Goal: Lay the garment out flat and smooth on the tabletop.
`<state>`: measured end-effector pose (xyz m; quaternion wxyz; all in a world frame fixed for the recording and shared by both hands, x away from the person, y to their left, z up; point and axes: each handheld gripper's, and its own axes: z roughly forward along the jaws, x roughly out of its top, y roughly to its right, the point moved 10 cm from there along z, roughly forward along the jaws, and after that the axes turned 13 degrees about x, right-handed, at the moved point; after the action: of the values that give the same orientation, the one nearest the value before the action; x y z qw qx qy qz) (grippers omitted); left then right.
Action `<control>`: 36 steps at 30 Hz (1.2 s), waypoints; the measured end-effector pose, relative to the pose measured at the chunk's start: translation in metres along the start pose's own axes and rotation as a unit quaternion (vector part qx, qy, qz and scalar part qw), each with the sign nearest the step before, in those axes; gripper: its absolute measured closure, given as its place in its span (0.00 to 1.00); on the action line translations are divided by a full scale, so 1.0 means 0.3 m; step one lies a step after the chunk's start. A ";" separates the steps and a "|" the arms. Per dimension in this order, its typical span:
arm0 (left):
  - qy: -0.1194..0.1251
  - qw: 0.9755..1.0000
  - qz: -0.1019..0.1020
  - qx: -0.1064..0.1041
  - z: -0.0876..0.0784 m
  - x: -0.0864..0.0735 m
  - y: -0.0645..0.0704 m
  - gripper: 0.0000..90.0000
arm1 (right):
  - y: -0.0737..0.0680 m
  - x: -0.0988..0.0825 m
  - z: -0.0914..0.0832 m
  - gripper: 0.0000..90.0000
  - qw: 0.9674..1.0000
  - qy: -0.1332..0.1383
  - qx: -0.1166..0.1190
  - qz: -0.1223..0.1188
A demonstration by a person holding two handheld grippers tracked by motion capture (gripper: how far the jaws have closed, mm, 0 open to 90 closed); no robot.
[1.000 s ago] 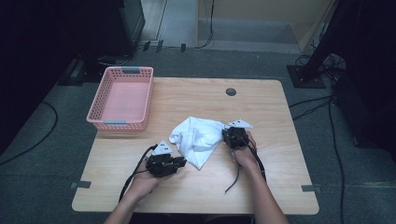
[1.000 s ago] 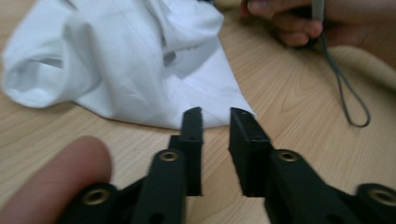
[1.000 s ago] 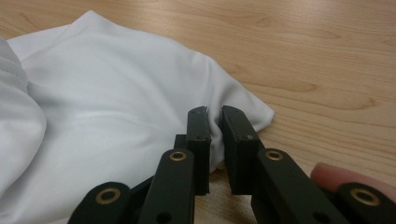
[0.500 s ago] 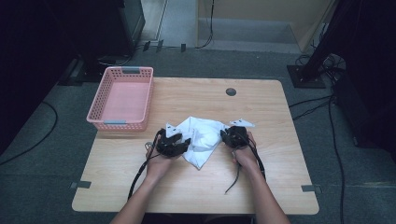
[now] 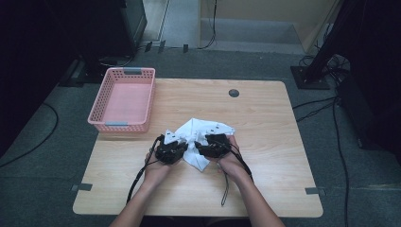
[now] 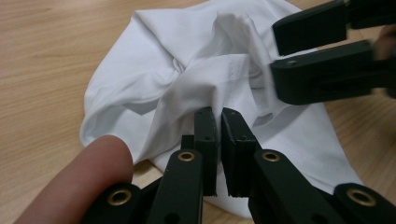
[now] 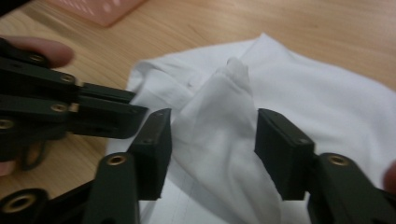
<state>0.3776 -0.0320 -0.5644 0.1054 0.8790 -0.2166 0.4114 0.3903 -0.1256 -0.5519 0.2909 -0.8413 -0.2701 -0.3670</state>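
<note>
Two grippers meet over the crumpled white garment (image 5: 203,137) lying mid-table on the wooden table (image 5: 265,142), near your edge. Your left gripper (image 6: 219,140) has its jaws pressed together, pinching a fold of fabric. Your right gripper (image 7: 210,140) has jaws spread wide, straddling a raised ridge of cloth. Pink basket (image 5: 124,99) sits well apart, far-left.

The right gripper (image 7: 210,154) stands with its jaws wide apart around a raised fold of white cloth (image 7: 322,93); the left gripper (image 7: 135,112) reaches in from the left. A pink basket (image 7: 100,7) sits on the wooden table (image 7: 289,23).
</note>
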 end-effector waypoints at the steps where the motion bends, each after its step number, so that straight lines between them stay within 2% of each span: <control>1: 0.000 1.000 0.000 0.000 0.000 0.000 0.000 0.97 | 0.000 0.000 0.000 0.57 1.000 0.000 0.000 0.000; 2: -0.002 1.000 -0.002 -0.004 -0.003 -0.006 -0.003 0.97 | 0.005 -0.008 0.009 0.68 1.000 -0.007 -0.005 -0.001; 3: -0.005 1.000 -0.002 -0.008 -0.006 -0.014 -0.006 0.98 | 0.013 -0.018 0.015 0.86 1.000 -0.015 -0.013 -0.005; 4: -0.013 1.000 -0.004 -0.018 -0.013 -0.032 -0.011 0.98 | 0.019 -0.018 0.011 0.93 1.000 -0.016 -0.018 -0.004; 5: -0.013 1.000 -0.004 -0.018 -0.013 -0.032 -0.011 0.98 | 0.026 -0.013 0.003 0.98 1.000 -0.012 -0.018 0.001; 6: -0.018 0.999 -0.003 -0.030 -0.023 -0.050 -0.009 0.98 | 0.037 -0.003 -0.010 1.00 1.000 -0.003 -0.020 0.007; 7: -0.018 0.999 -0.003 -0.030 -0.023 -0.050 -0.009 0.99 | 0.037 -0.003 -0.010 1.00 1.000 -0.003 -0.020 0.007; 8: -0.021 0.999 0.000 -0.036 -0.031 -0.061 -0.006 0.99 | 0.070 0.019 -0.047 1.00 0.999 0.020 -0.024 0.030; 9: -0.023 0.999 0.001 -0.042 -0.039 -0.070 -0.002 0.99 | 0.092 0.030 -0.067 1.00 0.998 0.032 -0.030 0.040; 10: -0.025 0.998 0.005 -0.049 -0.049 -0.079 0.001 0.99 | 0.092 0.030 -0.067 1.00 0.998 0.032 -0.030 0.040; 12: -0.029 0.998 0.012 -0.060 -0.068 -0.097 0.007 0.99 | 0.138 0.043 -0.110 1.00 0.996 0.051 -0.044 0.058; 14: -0.032 0.997 0.023 -0.072 -0.086 -0.112 0.013 0.99 | 0.161 0.048 -0.140 1.00 0.995 0.065 -0.042 0.069; 15: -0.034 0.996 0.032 -0.076 -0.094 -0.118 0.014 0.99 | 0.158 0.046 -0.146 0.96 0.995 0.066 -0.034 0.066; 17: -0.039 0.993 0.052 -0.094 -0.110 -0.133 0.024 0.96 | 0.124 0.038 -0.139 0.83 0.997 0.055 -0.005 0.046; 19: -0.047 0.989 0.073 -0.118 -0.132 -0.149 0.038 0.92 | 0.074 0.025 -0.122 0.73 0.999 0.040 0.020 0.026; 21: -0.043 0.986 0.078 -0.143 -0.157 -0.148 0.053 0.86 | 0.028 0.017 -0.103 0.59 0.999 0.028 0.035 0.015; 22: -0.036 0.986 0.068 -0.149 -0.168 -0.137 0.056 0.79 | 0.010 0.015 -0.093 0.55 0.999 0.024 0.037 0.016; 23: -0.031 0.987 0.061 -0.146 -0.169 -0.127 0.053 0.71 | -0.009 0.011 -0.081 0.51 0.999 0.019 0.039 0.024; 24: -0.026 0.990 0.046 -0.133 -0.164 -0.112 0.042 0.66 | -0.019 0.008 -0.073 0.49 0.999 0.015 0.039 0.027; 25: -0.024 0.992 0.039 -0.118 -0.155 -0.105 0.032 0.62 | -0.032 0.000 -0.057 0.50 0.999 0.007 0.033 0.030; 27: -0.027 0.996 0.023 -0.086 -0.127 -0.097 0.013 0.56 | -0.038 -0.012 -0.037 0.58 1.000 -0.005 0.010 0.025; 28: -0.025 0.996 0.023 -0.081 -0.120 -0.098 0.015 0.56 | -0.034 -0.023 -0.024 0.70 1.000 -0.015 -0.010 0.016; 30: -0.023 0.997 0.042 -0.067 -0.109 -0.106 0.025 0.58 | -0.025 -0.033 -0.015 0.89 0.999 -0.022 -0.023 0.012; 31: -0.022 0.996 0.054 -0.064 -0.105 -0.114 0.033 0.64 | -0.021 -0.035 -0.015 0.96 0.999 -0.023 -0.024 0.012; 34: -0.029 0.994 0.087 -0.060 -0.097 -0.141 0.054 0.81 | 0.001 -0.030 -0.030 0.99 0.999 -0.017 -0.025 0.020; 35: -0.033 0.994 0.095 -0.049 -0.093 -0.149 0.051 0.85 | 0.017 -0.024 -0.044 0.99 0.999 -0.011 -0.029 0.024; 36: -0.033 0.994 0.095 -0.049 -0.093 -0.149 0.051 0.89 | 0.037 -0.016 -0.062 0.99 0.999 -0.001 -0.033 0.032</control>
<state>0.3262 -0.0221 -0.5809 0.1010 0.8614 -0.3225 0.3791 0.3864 -0.1471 -0.5482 0.2737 -0.8592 -0.2313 -0.3653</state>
